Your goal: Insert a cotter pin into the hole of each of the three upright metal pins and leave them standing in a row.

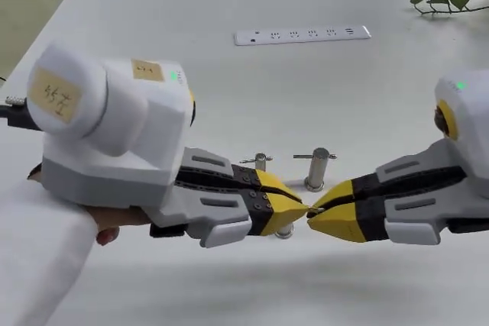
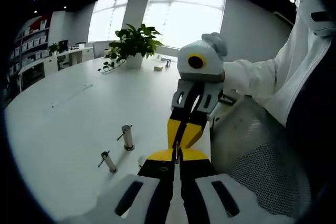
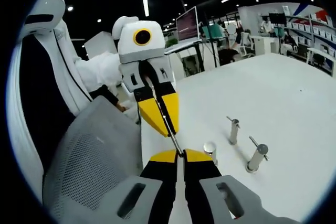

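A cotter pin (image 3: 169,126) is gripped at both ends by the left hand-held gripper (image 1: 299,205) and right hand-held gripper (image 1: 317,217) above the bench (image 1: 306,89). A bare metal pin (image 1: 284,231) is seen beneath; two pinned metal pins (image 1: 260,163) (image 1: 316,169) are stood beyond.

Open-plan office, long white desk (image 1: 229,5), power strip (image 1: 303,34), potted plant (image 2: 134,43), mesh chair (image 3: 89,150), monitor (image 3: 187,24), large windows (image 2: 184,9)

So the left gripper (image 1: 299,205) comes in from the left and the right gripper (image 1: 315,214) from the right, both roughly level, noses meeting tip to tip. A hand (image 1: 114,223) in a white sleeve (image 1: 38,265) cups the left one from below. Both pairs of jaws are pinched closed on one thin cotter pin (image 3: 170,129).
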`<state>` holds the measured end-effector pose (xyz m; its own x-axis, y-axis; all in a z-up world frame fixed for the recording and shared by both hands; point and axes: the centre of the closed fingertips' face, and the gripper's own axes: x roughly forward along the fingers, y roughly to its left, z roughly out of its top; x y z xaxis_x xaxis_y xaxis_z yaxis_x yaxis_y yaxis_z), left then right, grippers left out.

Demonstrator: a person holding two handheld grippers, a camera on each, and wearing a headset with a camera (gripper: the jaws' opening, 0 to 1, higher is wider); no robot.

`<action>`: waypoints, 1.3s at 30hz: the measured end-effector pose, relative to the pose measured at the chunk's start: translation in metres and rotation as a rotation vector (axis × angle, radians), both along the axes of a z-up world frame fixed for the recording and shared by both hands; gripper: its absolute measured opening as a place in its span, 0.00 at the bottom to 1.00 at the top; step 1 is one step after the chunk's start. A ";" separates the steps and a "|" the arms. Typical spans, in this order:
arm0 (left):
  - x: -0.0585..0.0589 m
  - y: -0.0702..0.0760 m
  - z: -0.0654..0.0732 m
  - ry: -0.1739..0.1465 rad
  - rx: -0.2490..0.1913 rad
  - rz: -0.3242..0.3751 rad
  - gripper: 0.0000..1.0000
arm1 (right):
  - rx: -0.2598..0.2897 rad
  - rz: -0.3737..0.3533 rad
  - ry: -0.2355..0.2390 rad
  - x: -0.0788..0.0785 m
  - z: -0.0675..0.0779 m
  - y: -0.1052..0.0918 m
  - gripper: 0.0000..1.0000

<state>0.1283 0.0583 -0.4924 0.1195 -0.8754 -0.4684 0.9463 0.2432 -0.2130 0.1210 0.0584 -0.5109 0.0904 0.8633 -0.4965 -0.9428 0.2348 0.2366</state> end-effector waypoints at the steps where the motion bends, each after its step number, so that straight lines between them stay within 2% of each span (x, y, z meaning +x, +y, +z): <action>1: -0.001 0.000 -0.002 -0.004 0.012 -0.005 0.00 | -0.005 0.002 -0.002 0.001 0.000 -0.002 0.00; 3: -0.002 -0.001 -0.007 -0.018 0.036 -0.020 0.00 | -0.012 0.011 -0.004 0.001 0.001 -0.004 0.00; 6: -0.003 -0.004 -0.009 -0.018 0.046 -0.034 0.00 | -0.037 0.037 -0.018 -0.001 0.000 -0.007 0.00; 9: -0.004 -0.006 -0.011 -0.033 0.063 -0.054 0.00 | -0.060 0.056 -0.036 -0.002 -0.001 -0.009 0.00; 14: -0.007 -0.007 -0.014 -0.054 0.082 -0.079 0.00 | -0.081 0.071 -0.036 -0.005 -0.005 -0.011 0.00; 17: -0.006 -0.007 -0.016 -0.101 0.094 -0.095 0.00 | -0.078 0.067 -0.034 -0.004 -0.005 -0.010 0.00; 21: -0.003 -0.004 -0.020 -0.130 0.111 -0.102 0.01 | -0.086 0.065 -0.043 -0.002 -0.007 -0.011 0.00; 23: -0.001 -0.004 -0.020 -0.155 0.117 -0.099 0.05 | -0.096 0.059 -0.052 0.000 -0.009 -0.012 0.00; 25: 0.005 -0.002 -0.022 -0.177 0.121 -0.081 0.17 | -0.112 0.038 -0.064 0.006 -0.012 -0.016 0.00; 28: 0.022 0.006 -0.030 -0.231 0.168 -0.024 0.34 | -0.164 0.013 -0.094 0.014 -0.018 -0.025 0.00; 29: 0.025 0.007 -0.032 -0.236 0.178 -0.019 0.35 | -0.189 0.007 -0.109 0.017 -0.022 -0.028 0.00; 34: 0.032 0.006 -0.044 -0.226 0.208 -0.022 0.31 | -0.235 -0.006 -0.108 0.021 -0.036 -0.033 0.00; 39: 0.037 0.002 -0.053 -0.234 0.238 -0.046 0.26 | -0.255 -0.030 -0.107 0.026 -0.041 -0.038 0.00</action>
<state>0.1657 0.0603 -0.5457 0.2110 -0.7514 -0.6252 0.9739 0.2161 0.0691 0.1475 0.0201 -0.5523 0.1774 0.7081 -0.6835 -0.9511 0.3017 0.0657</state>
